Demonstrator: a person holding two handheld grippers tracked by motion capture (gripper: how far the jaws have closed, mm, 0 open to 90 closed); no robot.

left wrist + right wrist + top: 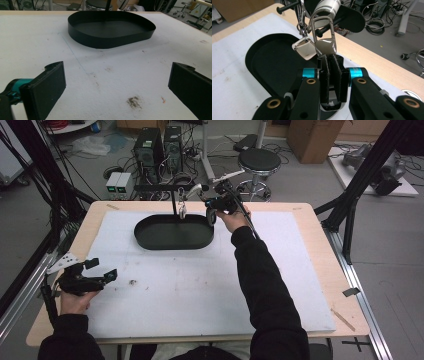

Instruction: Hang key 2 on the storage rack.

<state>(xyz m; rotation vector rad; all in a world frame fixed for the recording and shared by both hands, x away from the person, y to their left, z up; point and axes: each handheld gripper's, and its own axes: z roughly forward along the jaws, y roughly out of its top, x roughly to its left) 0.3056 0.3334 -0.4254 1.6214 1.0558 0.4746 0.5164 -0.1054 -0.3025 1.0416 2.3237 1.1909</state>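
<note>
Right gripper [331, 65]: I have it raised at the far edge of the black oval tray [150, 239], jaws clamped together on the flat tab of a silver carabiner-style keyring [323, 32]. The keyring stands upright out of the pads, and its loop is level with the black crossbar [289, 7] of the stand that rises from the tray. In the high view this gripper [218, 205] sits just right of the stand post.

Second keychain [304, 47]: already hung from the crossbar just beside the held one; a small pale square-shaped charm on metal links, dangling over the tray.

Left gripper [100, 274]: I hold it low at the near left of the tabletop [310, 227], resting on the white mat [200, 285]. Its jaws stand wide apart with only bare mat between them, as the left gripper view confirms. It is well apart from the tray.

Tray: far centre of the mat, shallow-walled, interior bare apart from the stand post.

Mat: white, with small brown marks [134, 102] near the left gripper.
</note>
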